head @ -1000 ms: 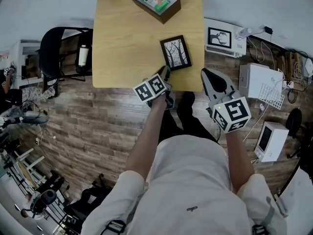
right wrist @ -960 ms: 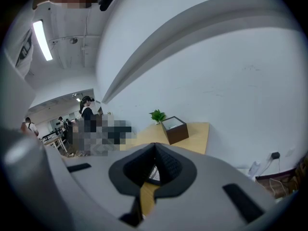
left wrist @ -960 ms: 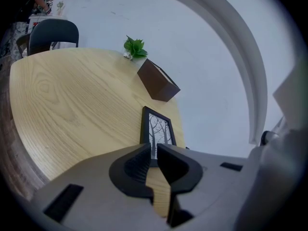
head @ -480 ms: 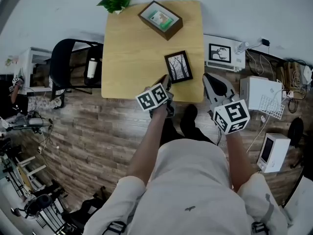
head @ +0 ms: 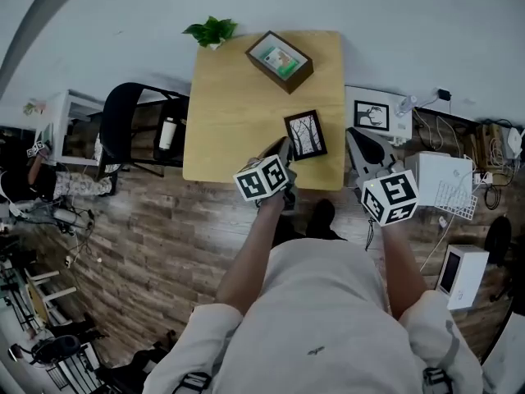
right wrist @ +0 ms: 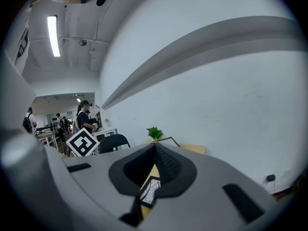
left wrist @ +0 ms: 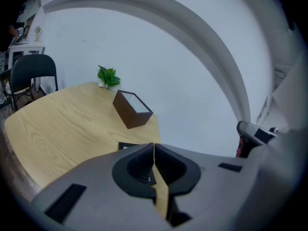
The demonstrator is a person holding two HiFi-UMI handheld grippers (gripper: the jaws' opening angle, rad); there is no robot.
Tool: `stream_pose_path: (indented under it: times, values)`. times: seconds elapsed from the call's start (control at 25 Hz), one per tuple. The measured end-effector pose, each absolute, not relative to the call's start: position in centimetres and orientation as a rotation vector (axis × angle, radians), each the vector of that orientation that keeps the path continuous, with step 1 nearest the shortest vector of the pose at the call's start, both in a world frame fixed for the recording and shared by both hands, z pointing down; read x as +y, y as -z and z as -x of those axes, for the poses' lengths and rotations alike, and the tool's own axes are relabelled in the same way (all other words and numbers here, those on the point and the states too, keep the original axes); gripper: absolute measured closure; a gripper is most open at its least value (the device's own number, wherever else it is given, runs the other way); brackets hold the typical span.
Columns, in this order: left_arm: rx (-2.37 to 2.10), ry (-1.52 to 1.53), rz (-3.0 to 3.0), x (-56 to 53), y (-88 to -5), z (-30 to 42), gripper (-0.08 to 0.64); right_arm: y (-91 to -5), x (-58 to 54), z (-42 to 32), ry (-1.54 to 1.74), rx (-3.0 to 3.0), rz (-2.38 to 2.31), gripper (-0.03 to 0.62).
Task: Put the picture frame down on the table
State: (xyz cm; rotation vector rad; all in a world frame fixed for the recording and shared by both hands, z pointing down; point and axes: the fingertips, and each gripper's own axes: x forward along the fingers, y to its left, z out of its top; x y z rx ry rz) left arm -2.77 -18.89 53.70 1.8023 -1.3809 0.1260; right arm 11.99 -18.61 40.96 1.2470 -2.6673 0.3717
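The black picture frame [head: 305, 135] with a tree print lies flat on the wooden table [head: 238, 121], near its front right corner. My left gripper [head: 284, 144] is shut, its tips just left of the frame's near edge, with nothing between them. In the left gripper view the shut left gripper [left wrist: 154, 146] hides most of the frame [left wrist: 126, 146]. My right gripper [head: 353, 135] hangs off the table's right edge, shut and empty. Through the hollow under the closed tips of the right gripper [right wrist: 155, 145], the frame [right wrist: 151, 190] shows.
A brown box frame [head: 280, 60] and a small green plant [head: 212, 31] stand at the table's far edge against the wall. A black chair [head: 131, 130] with a bottle [head: 167, 132] is left of the table. A white unit [head: 373, 115] and white boxes [head: 435, 175] stand on the right.
The head view has pulled back, so the table sits lower and smaller in the picture. Both grippers stay shut; the frame lies where it was on the table.
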Motion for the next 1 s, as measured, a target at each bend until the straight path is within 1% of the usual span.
stream_pose_path:
  times: [0.36,0.72,1.0]
  values:
    - [-1.364,-0.121,-2.004,-20.5,-47.1,1.6,0.552,-37.5,-20.1,-12.5,-0.280,-2.685,-1.288,0.594]
    - [-1.357,-0.064,-2.226,-20.3,-38.8,0.7,0.552,-35.1,-20.7,-13.2,-0.235,-2.688,-1.325,0.594]
    - [-1.397,-0.113,-2.362,-19.3,-35.1,0.3,0.552,-34.0,-20.4,-13.8,-0.231,-2.685,-1.340,0.594]
